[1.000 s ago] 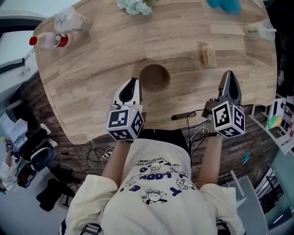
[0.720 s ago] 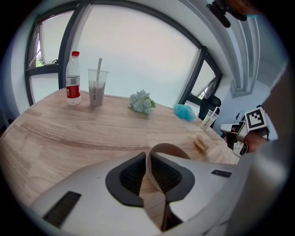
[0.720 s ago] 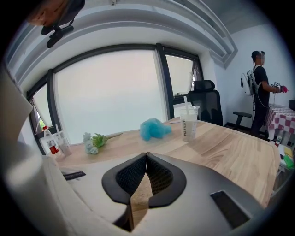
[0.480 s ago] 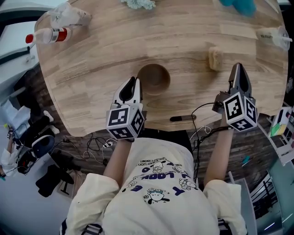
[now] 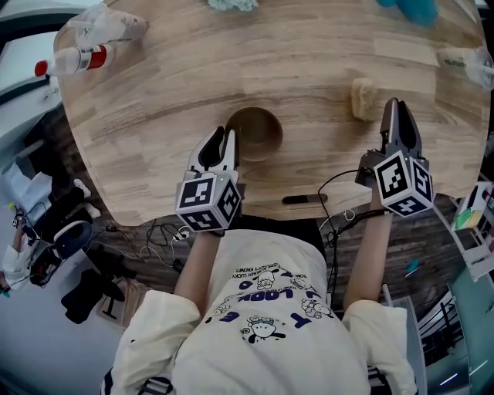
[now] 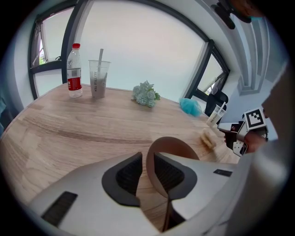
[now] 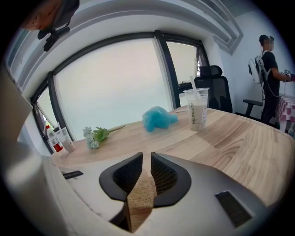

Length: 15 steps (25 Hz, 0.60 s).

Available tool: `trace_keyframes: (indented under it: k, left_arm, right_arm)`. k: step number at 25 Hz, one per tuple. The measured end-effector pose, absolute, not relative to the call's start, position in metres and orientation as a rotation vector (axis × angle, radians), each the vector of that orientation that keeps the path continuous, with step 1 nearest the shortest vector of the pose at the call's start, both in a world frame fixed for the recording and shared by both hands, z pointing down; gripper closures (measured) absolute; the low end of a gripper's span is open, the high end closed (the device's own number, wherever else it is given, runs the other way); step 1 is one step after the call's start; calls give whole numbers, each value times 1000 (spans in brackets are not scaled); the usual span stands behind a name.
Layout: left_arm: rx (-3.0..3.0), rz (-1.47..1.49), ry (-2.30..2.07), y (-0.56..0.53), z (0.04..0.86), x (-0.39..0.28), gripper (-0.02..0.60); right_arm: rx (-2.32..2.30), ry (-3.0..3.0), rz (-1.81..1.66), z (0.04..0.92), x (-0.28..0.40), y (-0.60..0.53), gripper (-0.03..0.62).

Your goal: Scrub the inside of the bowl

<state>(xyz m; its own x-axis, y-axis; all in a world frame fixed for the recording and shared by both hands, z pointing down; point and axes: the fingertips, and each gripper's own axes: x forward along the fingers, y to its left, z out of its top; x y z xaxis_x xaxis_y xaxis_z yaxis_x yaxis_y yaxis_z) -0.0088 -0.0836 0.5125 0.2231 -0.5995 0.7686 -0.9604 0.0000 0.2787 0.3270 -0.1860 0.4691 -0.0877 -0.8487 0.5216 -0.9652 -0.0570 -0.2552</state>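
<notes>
A brown wooden bowl (image 5: 255, 133) stands near the front edge of the wooden table (image 5: 309, 54). My left gripper (image 5: 225, 139) is at its left rim. In the left gripper view the bowl (image 6: 177, 146) has its wall between the pads, with a strip of table showing beside the left pad. A tan sponge (image 5: 363, 98) lies at the right. My right gripper (image 5: 394, 108) is just right of it, and its jaws have just been opening. In the right gripper view the sponge (image 7: 140, 196) shows in the narrow gap between the pads, which do not press on it.
A red-labelled bottle (image 5: 73, 58) and a plastic cup (image 5: 108, 27) stand far left. Flowers (image 5: 231, 4) and a blue fluffy thing (image 5: 417, 9) lie at the back. An iced drink cup (image 7: 198, 108) stands right. Cables hang below the front edge. A person (image 7: 269, 60) stands far off.
My right gripper has moved forward and to the right, up beside the sponge. The left gripper has sunk slightly at the bowl's rim.
</notes>
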Motion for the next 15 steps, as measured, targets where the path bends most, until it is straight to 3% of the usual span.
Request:
trace_keyframes:
  k: [8, 11, 15]
  left_arm:
    - [1631, 543, -1454, -82, 525, -11, 477]
    - [1625, 537, -1456, -83, 525, -12, 531]
    - [1621, 511, -1452, -84, 524, -12, 535]
  right_arm:
    - [1947, -2006, 880, 479, 323, -186, 536]
    - [1927, -2009, 882, 483, 321, -187, 536]
    - [1916, -2009, 885, 486, 319, -187, 536]
